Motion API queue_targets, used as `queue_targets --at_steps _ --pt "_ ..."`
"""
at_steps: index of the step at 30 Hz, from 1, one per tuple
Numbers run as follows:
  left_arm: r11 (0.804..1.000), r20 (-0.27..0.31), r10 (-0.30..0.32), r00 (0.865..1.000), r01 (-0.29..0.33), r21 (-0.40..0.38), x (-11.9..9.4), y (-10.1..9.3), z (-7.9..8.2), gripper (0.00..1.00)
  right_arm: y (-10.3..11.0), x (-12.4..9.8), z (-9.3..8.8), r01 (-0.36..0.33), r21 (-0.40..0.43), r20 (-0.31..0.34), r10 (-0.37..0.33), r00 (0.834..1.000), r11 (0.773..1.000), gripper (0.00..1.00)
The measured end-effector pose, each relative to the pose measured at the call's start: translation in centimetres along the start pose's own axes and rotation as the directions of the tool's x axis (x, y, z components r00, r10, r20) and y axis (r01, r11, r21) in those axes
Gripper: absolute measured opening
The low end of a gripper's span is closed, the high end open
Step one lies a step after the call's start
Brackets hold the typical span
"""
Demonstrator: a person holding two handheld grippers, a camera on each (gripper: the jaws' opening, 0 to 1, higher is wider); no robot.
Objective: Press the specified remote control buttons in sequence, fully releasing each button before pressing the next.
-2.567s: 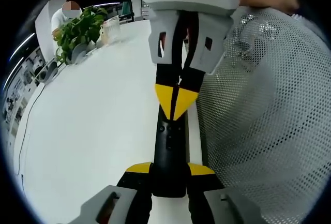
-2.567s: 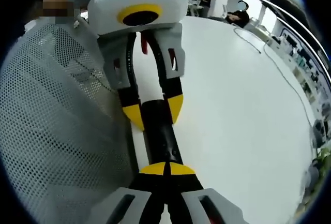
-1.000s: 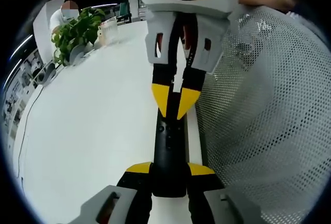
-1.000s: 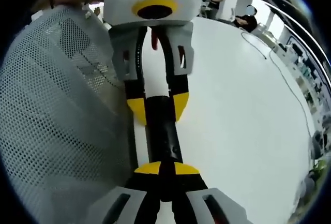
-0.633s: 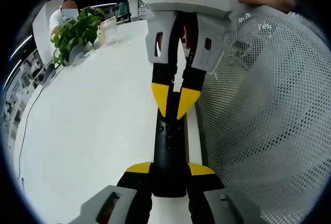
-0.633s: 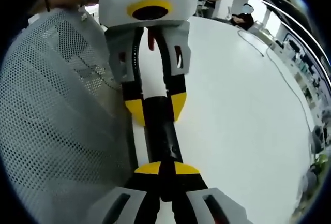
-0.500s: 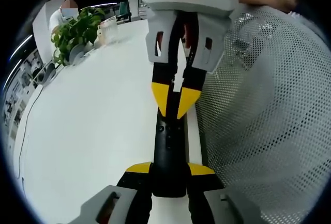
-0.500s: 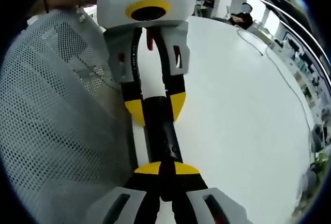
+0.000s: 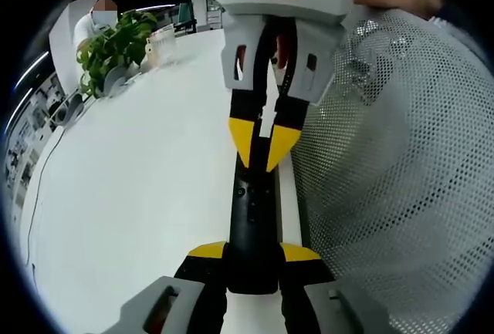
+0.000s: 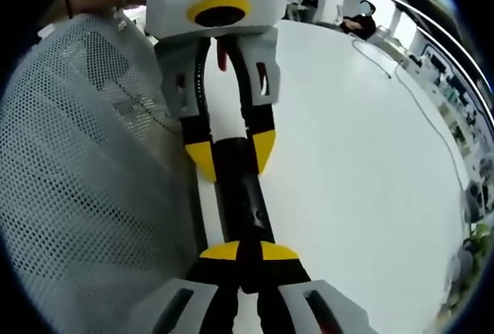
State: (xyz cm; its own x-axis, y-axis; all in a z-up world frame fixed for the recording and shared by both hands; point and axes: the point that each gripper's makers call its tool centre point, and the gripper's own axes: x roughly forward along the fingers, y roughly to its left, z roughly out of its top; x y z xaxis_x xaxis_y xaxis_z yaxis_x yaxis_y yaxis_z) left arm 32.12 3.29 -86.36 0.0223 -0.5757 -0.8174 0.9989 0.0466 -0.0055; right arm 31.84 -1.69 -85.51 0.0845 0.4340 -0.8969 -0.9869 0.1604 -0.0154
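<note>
Jaws first: my left gripper [image 9: 253, 253] is clamped on the near end of the black remote [image 9: 252, 218], yellow tips on either side of its body, holding it lengthways above the white table [image 9: 139, 195]. My right gripper [image 10: 247, 253] has its yellow tips drawn together with almost no gap, nothing between them, sitting at or just over the remote's top face; in the left gripper view those same tips [image 9: 258, 140] point down at the far end of the remote. I can't tell if they touch a button.

Remote is level between both grippers, right beside the grey mesh surface [image 9: 394, 195] that runs along its one side.

Progress: can't read which buttons are done; no display or indicator is visible. My guess is I'm mid-sequence, either on a press or just off one. Left to do: confirm full release, then move on to the next button.

Containers: what looks like a clear cup [image 9: 164, 45] sits beside a potted plant [image 9: 116, 48] at the far table edge; its contents are too small to make out.
</note>
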Motion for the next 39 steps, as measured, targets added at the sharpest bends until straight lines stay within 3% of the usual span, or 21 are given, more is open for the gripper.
queue_targets --at_steps 9,21,39 --pt "1.0 -0.005 -0.003 1.0 0.003 0.008 -0.02 0.03 -0.03 0.25 -0.04 0.23 0.09 0.008 -0.018 -0.045 -0.009 0.999 1.0 0.04" --pt "1.0 -0.005 -0.002 1.0 0.002 0.005 -0.03 0.06 -0.06 0.25 -0.1 0.02 0.11 0.015 0.035 -0.003 -0.015 1.0 0.999 0.04" --pt "1.0 -0.001 -0.002 1.0 0.002 0.003 0.01 0.0 -0.01 0.25 0.04 -0.12 -0.31 0.019 -0.005 -0.026 -0.019 0.999 1.0 0.02"
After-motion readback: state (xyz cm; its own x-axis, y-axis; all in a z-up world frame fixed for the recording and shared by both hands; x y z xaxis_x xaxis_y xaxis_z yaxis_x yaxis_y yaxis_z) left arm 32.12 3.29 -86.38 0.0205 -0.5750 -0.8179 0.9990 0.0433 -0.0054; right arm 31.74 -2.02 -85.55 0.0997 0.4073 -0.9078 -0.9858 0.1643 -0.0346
